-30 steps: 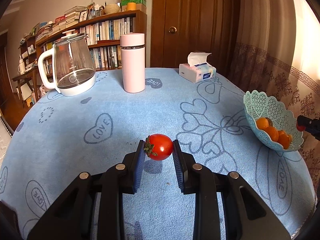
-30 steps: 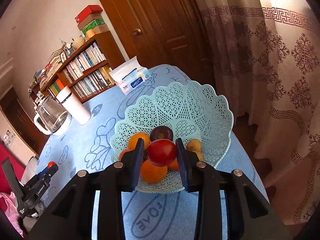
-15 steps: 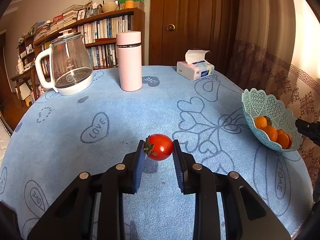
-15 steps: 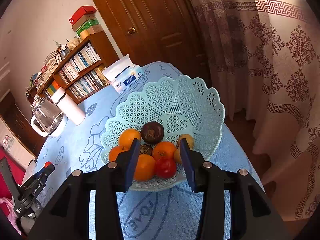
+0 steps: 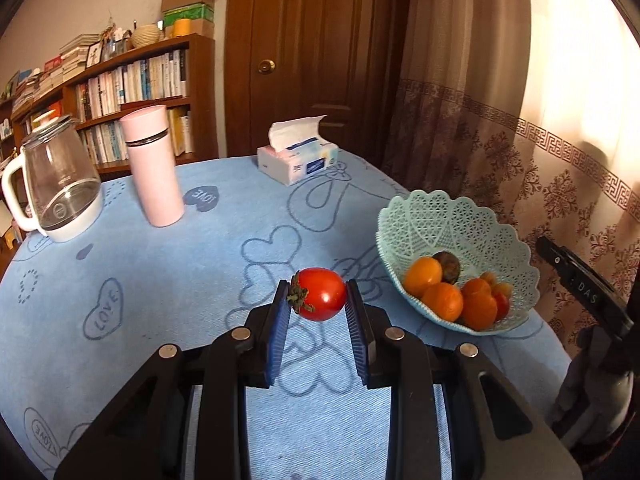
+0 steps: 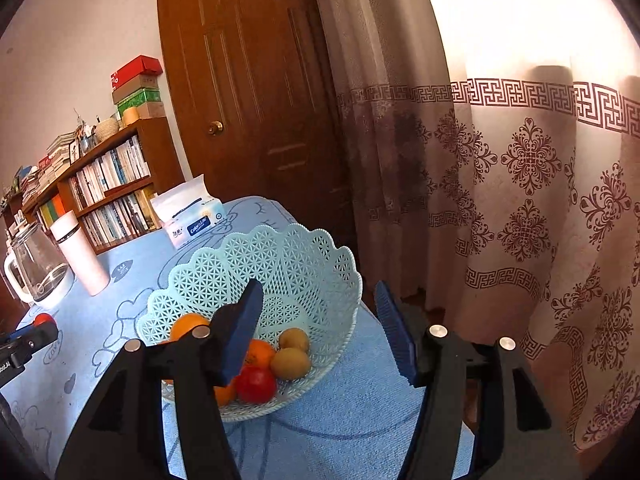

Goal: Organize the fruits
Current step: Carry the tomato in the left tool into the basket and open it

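Observation:
My left gripper [image 5: 318, 304] is shut on a red tomato [image 5: 322, 294] with a green stem, held above the blue tablecloth, left of the basket. The pale green lattice basket [image 5: 460, 216] holds oranges [image 5: 442, 300], a dark plum [image 5: 448, 266] and a small red tomato. In the right wrist view my right gripper [image 6: 318, 300] hangs over the basket's [image 6: 280, 264] near right rim. Its jaws are opening with nothing between them. A red tomato [image 6: 256, 384] lies in the basket below the left finger, beside oranges and two yellow-brown fruits [image 6: 290, 362].
A pink flask [image 5: 152, 168], a glass kettle [image 5: 56, 184] and a tissue box [image 5: 298, 158] stand at the table's far side. The basket sits near the table's right edge, with a patterned curtain [image 6: 520, 200] just beyond. A door and bookshelf stand behind.
The right gripper released its red tomato into the basket, and its jaws spread wider while it swung right. The left gripper carried its tomato up and toward the basket.

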Motion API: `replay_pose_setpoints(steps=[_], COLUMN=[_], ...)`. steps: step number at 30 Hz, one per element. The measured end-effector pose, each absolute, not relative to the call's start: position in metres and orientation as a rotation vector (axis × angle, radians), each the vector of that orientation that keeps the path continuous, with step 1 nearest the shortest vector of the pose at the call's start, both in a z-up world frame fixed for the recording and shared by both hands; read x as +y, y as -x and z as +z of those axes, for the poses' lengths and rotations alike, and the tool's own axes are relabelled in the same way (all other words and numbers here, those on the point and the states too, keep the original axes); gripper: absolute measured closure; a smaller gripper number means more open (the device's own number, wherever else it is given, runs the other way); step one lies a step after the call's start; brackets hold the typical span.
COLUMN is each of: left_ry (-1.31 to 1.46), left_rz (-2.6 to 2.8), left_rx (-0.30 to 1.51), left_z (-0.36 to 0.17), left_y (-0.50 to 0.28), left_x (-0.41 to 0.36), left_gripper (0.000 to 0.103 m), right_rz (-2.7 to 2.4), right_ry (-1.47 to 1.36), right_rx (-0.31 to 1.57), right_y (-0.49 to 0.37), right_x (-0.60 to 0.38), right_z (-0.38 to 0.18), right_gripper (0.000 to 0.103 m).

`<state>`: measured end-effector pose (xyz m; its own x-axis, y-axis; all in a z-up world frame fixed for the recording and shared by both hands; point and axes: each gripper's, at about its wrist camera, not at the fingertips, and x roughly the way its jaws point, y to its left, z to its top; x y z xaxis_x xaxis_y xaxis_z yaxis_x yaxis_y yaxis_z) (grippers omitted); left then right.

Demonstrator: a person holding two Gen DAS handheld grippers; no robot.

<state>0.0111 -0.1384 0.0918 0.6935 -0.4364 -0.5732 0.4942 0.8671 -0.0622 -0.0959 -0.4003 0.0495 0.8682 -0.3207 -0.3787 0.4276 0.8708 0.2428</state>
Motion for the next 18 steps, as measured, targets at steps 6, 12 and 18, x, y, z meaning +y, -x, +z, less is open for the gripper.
replay_pose_setpoints(steps=[6,12,18], left_ry=[-0.149,-0.182,-0.204], left_rz=[-0.625,-0.704,-0.746], left_rx=[0.606,0.631,0.659], left_z=[0.092,0.084,0.074], left_y=[-0.012,-0.017,-0.022], left_x=[-0.195,-0.242,-0.270], left_gripper=[0.075,0.075,0.075], right_rz=[-0.409,-0.408,-0.406], right_ry=[-0.378,-0.415,-0.448], right_rx=[0.321,0.313,0.324], right_y=[0.100,0.103,0.102], right_x=[-0.408,-0.415,-0.420], right_z=[0.046,0.044,0.041], right_gripper=[0.042,0.042,0.042])
